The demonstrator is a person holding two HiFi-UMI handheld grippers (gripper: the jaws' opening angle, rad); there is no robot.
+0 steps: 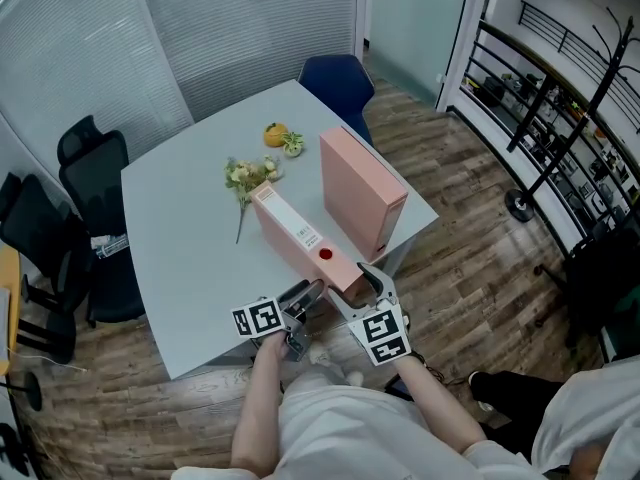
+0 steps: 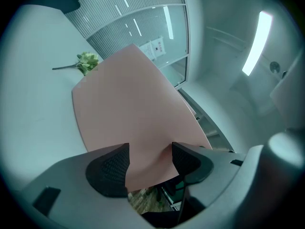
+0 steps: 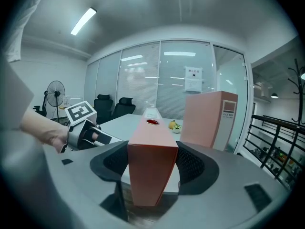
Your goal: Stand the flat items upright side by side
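Two pink file boxes are on the grey table [image 1: 180, 258]. One box [image 1: 362, 193] stands upright at the right. The other box [image 1: 300, 236] rests on a long edge, its spine with a red hole facing up and its near end at the table's front edge. My right gripper [image 1: 366, 286] is shut across that near end [image 3: 151, 147], one jaw on each broad side. My left gripper [image 1: 303, 301] is beside the box's left face, open, and that pink face [image 2: 133, 109] fills the view beyond the jaws. The upright box [image 3: 209, 118] is behind on the right.
A sprig of flowers [image 1: 248, 176] and an orange fruit [image 1: 276, 134] lie at the table's far side. A blue chair [image 1: 338, 78] stands behind the table and black chairs [image 1: 90, 158] to the left. Wooden floor lies below the front edge.
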